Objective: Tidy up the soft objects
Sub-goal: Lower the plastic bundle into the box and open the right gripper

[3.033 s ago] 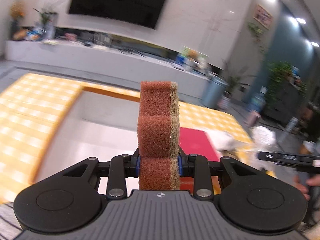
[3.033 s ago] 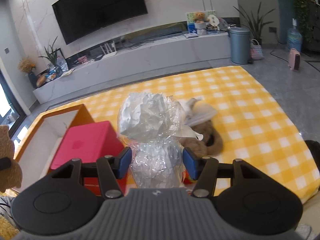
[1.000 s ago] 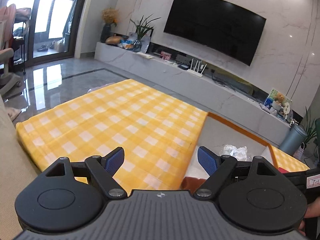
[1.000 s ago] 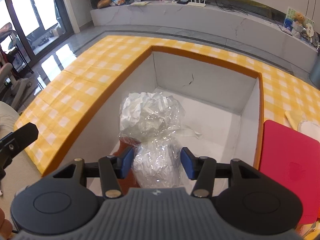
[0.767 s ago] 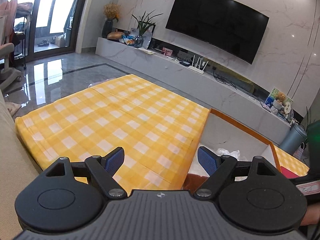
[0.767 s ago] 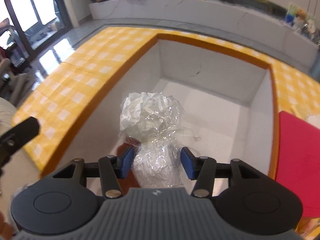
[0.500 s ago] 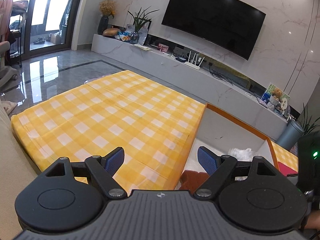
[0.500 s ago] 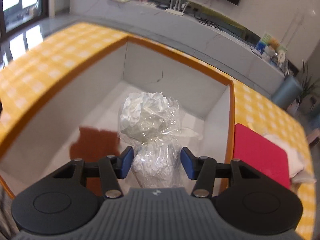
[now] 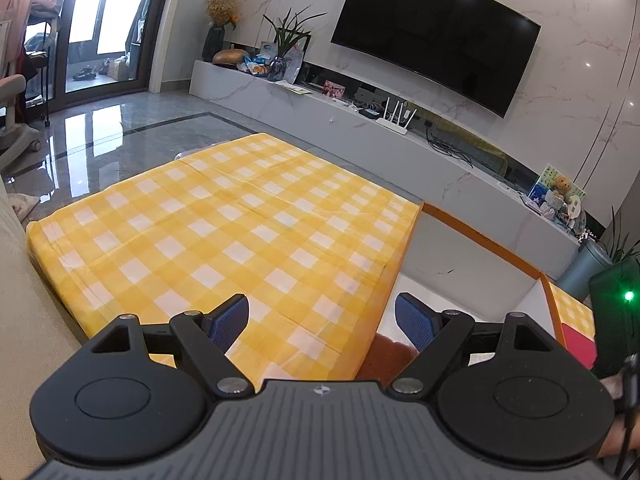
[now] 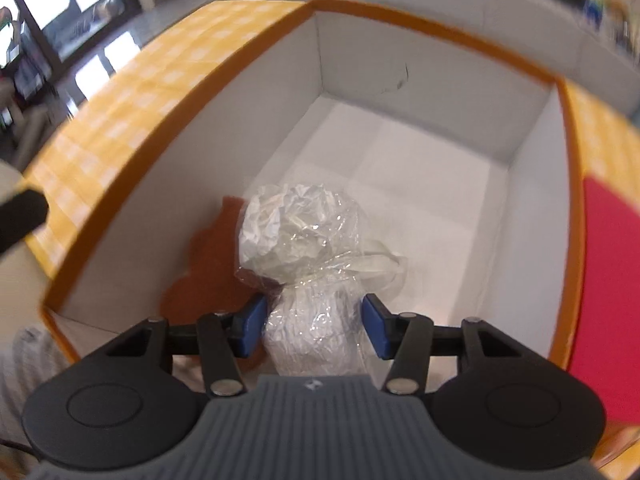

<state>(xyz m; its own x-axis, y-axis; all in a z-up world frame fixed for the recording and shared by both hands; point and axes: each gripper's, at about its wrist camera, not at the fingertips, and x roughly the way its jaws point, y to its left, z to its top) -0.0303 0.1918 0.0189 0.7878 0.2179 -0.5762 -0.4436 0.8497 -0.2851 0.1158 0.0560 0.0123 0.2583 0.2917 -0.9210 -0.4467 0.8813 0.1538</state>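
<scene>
The plastic-wrapped bundle (image 10: 304, 276) of crumpled white stuffing stood in the right claw (image 10: 313, 330), its long axis running straight out along the fingers, the knotted waist just ahead of the blue pads (image 10: 251, 326). The pads pressed its lower lobe from both sides, so the claw was clamped on it, jaws about half apart around the soft bulk. The bundle hung over the open white box (image 10: 420, 92) with the orange rim, pointing steeply down at the near left part of the floor. Directly below and to its left lay the brown sponge (image 10: 208, 264), already on the box bottom; the bare white floor spread to the right and far side. That, I judged, was what the drop turned on: straight down the bundle would land partly on the sponge, a little rightward and it would settle beside it.

A red lid or pad (image 10: 608, 280) lay outside the right wall, on the yellow checked cloth (image 9: 240, 232) covering the tabletop. The left claw (image 9: 322, 322) hung wide apart and empty over the cloth, left of the box, with the sponge just visible past its right finger.
</scene>
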